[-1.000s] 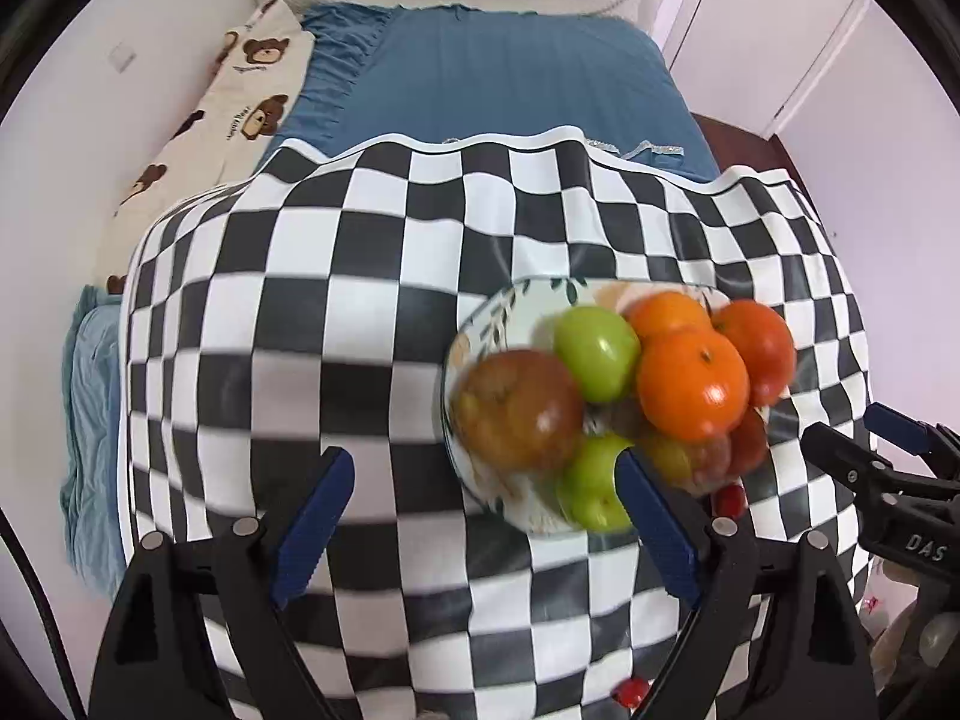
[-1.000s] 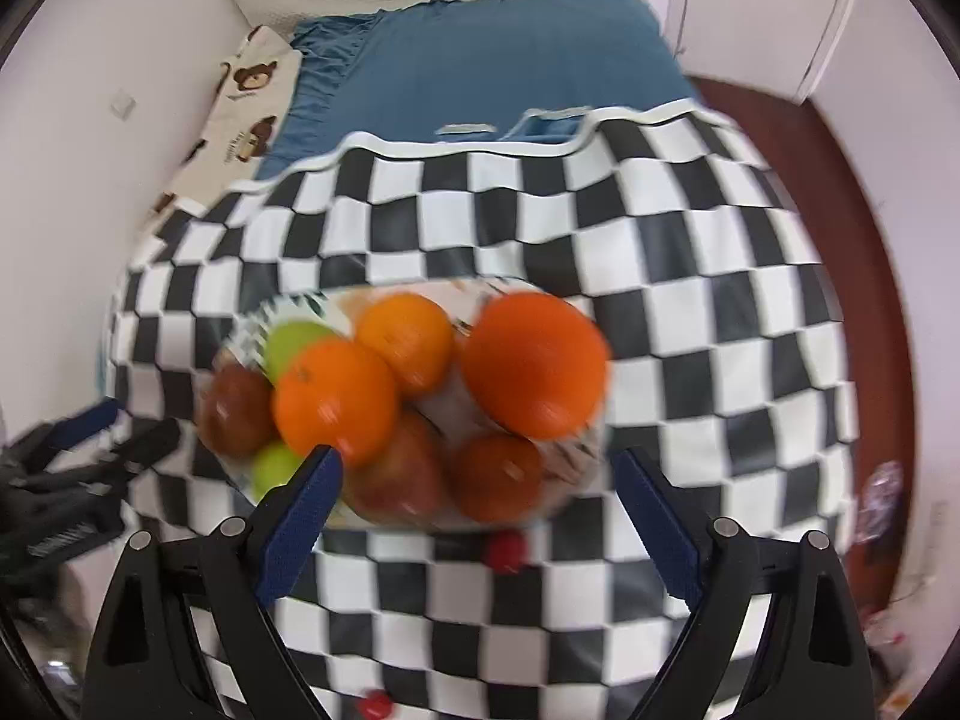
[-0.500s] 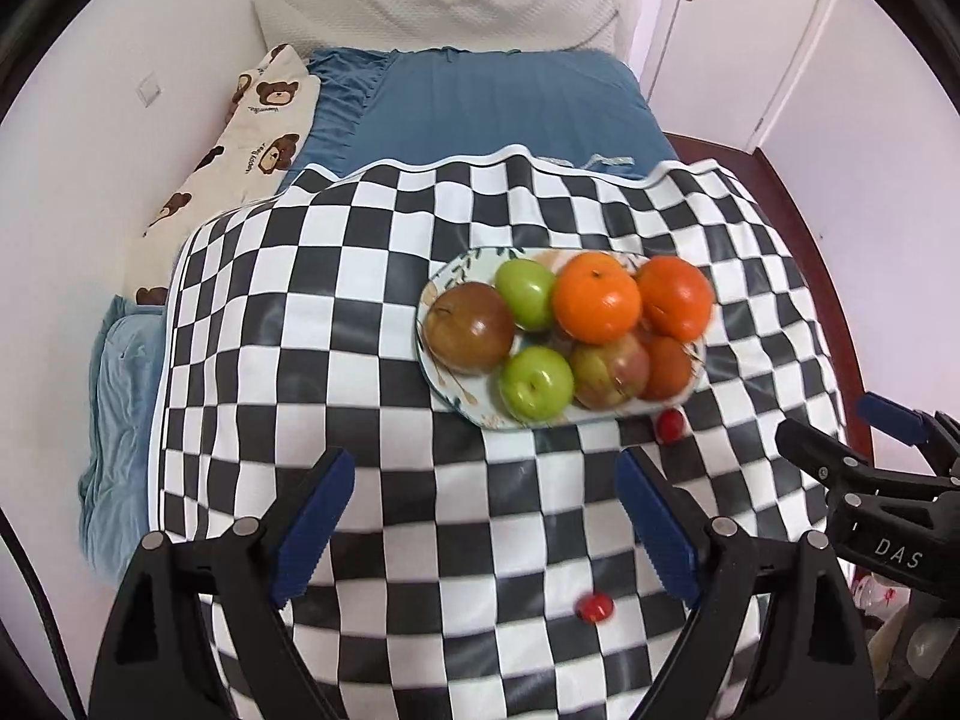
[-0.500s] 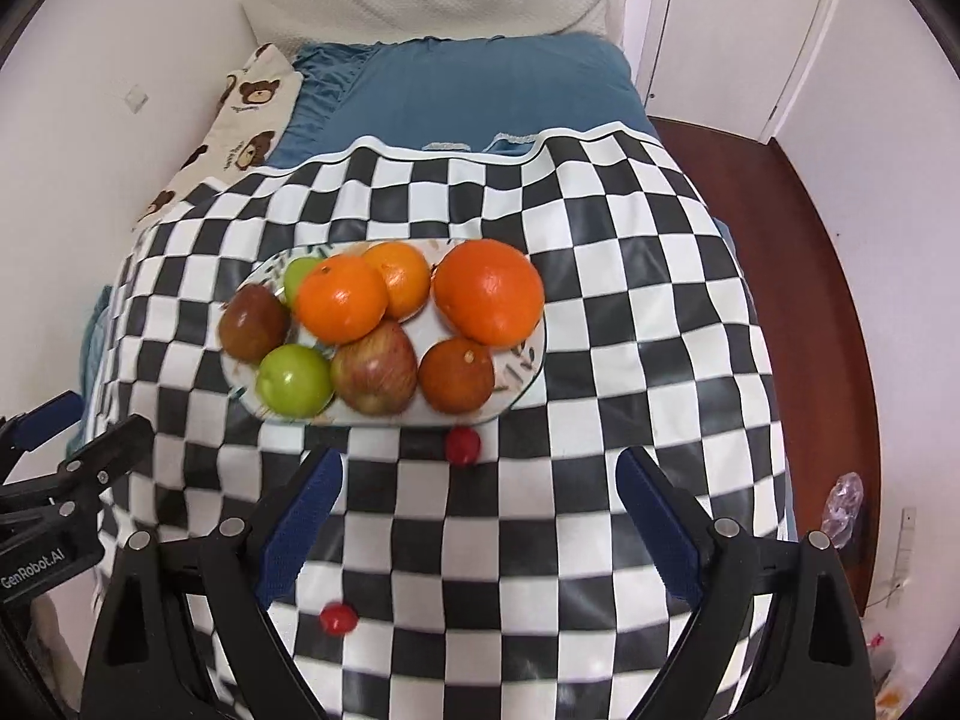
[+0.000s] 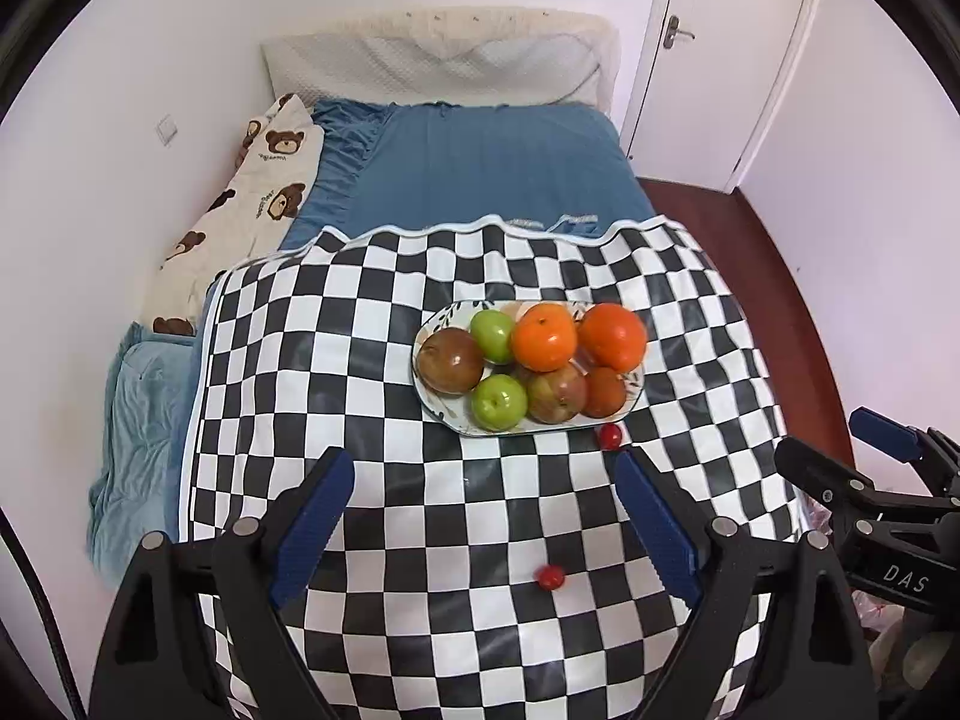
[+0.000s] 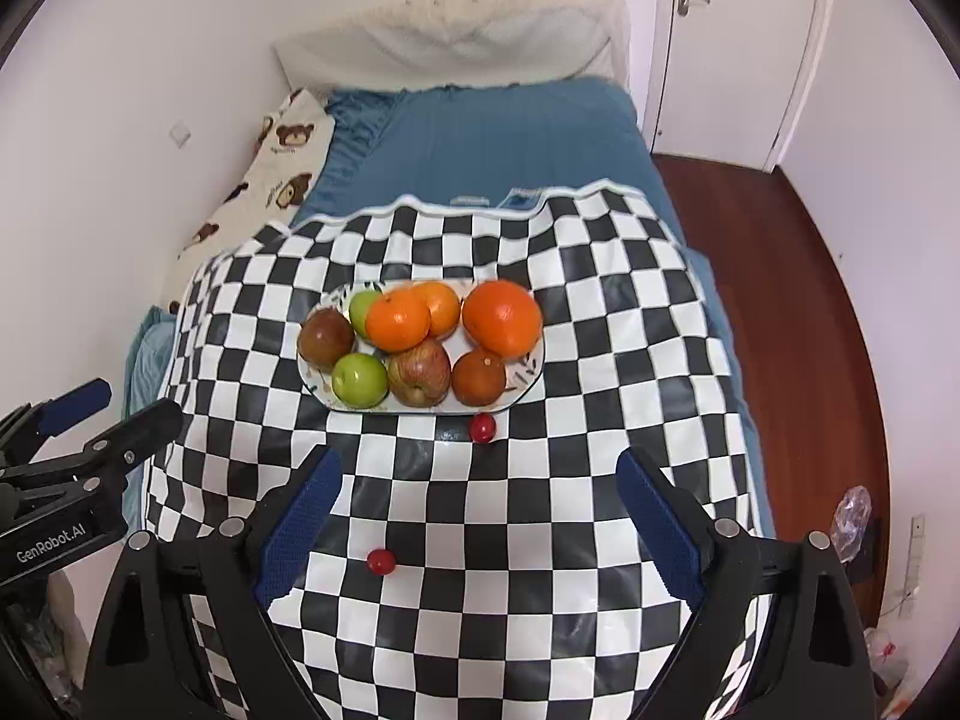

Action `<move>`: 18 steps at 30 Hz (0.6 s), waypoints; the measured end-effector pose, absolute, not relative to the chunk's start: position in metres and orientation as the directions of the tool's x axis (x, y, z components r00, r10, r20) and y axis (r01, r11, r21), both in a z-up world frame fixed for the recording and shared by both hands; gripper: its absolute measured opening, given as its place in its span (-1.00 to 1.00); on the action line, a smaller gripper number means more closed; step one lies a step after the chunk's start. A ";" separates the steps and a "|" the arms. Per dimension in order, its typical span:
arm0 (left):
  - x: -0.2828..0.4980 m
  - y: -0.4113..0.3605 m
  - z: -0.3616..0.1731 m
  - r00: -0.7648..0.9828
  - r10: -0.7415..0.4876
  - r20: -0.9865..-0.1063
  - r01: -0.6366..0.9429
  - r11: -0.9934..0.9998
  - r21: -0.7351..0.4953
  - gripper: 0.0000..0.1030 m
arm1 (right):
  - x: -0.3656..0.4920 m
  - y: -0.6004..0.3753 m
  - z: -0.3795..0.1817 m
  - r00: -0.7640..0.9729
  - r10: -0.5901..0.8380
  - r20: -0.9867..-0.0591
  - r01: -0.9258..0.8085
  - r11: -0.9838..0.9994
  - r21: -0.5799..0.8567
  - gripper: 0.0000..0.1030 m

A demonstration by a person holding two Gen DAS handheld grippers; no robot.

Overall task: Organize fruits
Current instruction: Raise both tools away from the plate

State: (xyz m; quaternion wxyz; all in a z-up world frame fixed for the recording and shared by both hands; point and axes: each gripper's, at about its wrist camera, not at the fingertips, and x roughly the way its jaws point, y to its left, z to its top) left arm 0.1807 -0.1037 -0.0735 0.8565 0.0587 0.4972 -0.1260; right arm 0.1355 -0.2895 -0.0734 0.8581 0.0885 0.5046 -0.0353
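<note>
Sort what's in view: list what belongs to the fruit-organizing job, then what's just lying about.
Job:
plate
oranges
green apples
red apple
brown fruits
two small red fruits loose on the checkered cloth

Lying about:
bear-print blanket
pillow
plastic bag

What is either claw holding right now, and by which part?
Nothing. The left claw and right claw are both open and empty above the checkered cloth; all fruit lies untouched.
</note>
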 end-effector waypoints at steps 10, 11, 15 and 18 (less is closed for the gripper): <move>0.168 -0.109 -0.070 0.493 -0.154 -0.857 0.268 0.963 -0.019 0.73 | 0.116 -0.287 -0.054 0.531 0.030 -0.847 0.148 0.981 0.128 0.84; 0.169 -0.109 -0.073 0.488 -0.155 -0.859 0.267 0.964 -0.022 0.73 | 0.116 -0.288 -0.055 0.530 0.040 -0.847 0.149 0.979 0.140 0.84; 0.180 -0.108 -0.096 0.452 -0.142 -0.880 0.245 0.969 -0.031 0.85 | 0.125 -0.292 -0.071 0.518 0.074 -0.852 0.154 0.972 0.177 0.84; 0.189 -0.110 -0.125 0.418 -0.101 -0.903 0.232 0.973 -0.001 0.97 | 0.138 -0.298 -0.099 0.491 0.096 -0.866 0.160 0.967 0.198 0.84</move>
